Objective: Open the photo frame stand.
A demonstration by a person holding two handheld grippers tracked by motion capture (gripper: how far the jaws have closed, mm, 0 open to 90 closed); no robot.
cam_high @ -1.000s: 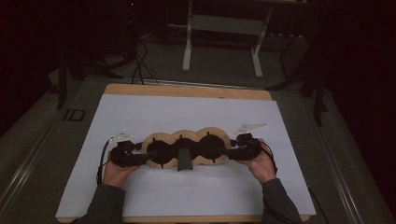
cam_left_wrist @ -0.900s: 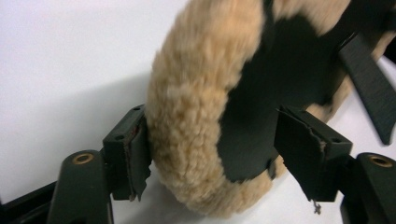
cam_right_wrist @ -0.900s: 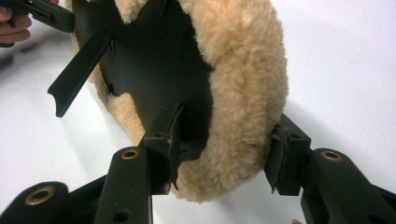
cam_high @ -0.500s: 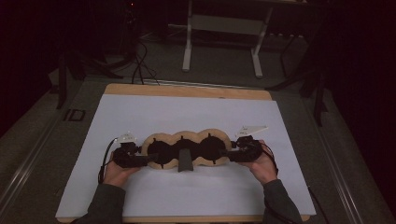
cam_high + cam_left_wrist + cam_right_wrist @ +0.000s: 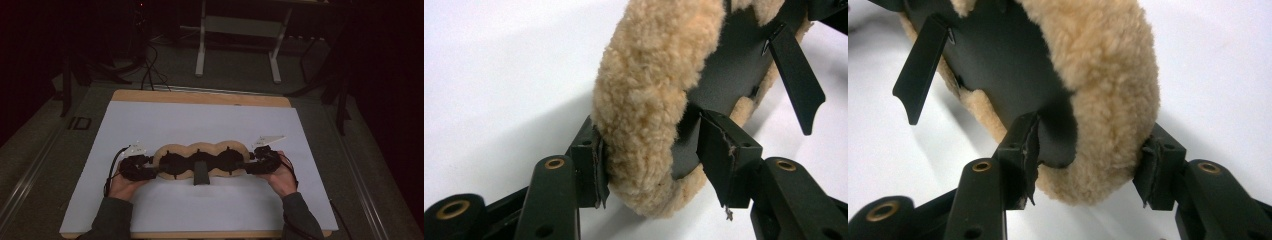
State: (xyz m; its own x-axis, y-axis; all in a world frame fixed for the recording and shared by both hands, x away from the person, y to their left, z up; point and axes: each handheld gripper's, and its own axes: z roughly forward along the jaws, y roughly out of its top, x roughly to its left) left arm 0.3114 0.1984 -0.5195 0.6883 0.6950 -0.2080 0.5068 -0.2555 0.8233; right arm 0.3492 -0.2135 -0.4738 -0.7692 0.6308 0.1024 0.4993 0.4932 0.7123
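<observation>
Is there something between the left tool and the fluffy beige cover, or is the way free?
Nothing visible stands between them. The left tool already straddles the end of the fleece cover: one pad touches the fleece, the other stands slightly off. Its jaws have just been closing.

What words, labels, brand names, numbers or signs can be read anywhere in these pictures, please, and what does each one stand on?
"ID": pale block characters on the grey floor, left of the table; dim, so this reading is uncertain.
Fleecy tan pad: no lettering shows on its pile, black backing or straps.
Grey plate on the left gripper and on the right gripper: faint specks, too small to read.
White sheet: no text.
</observation>
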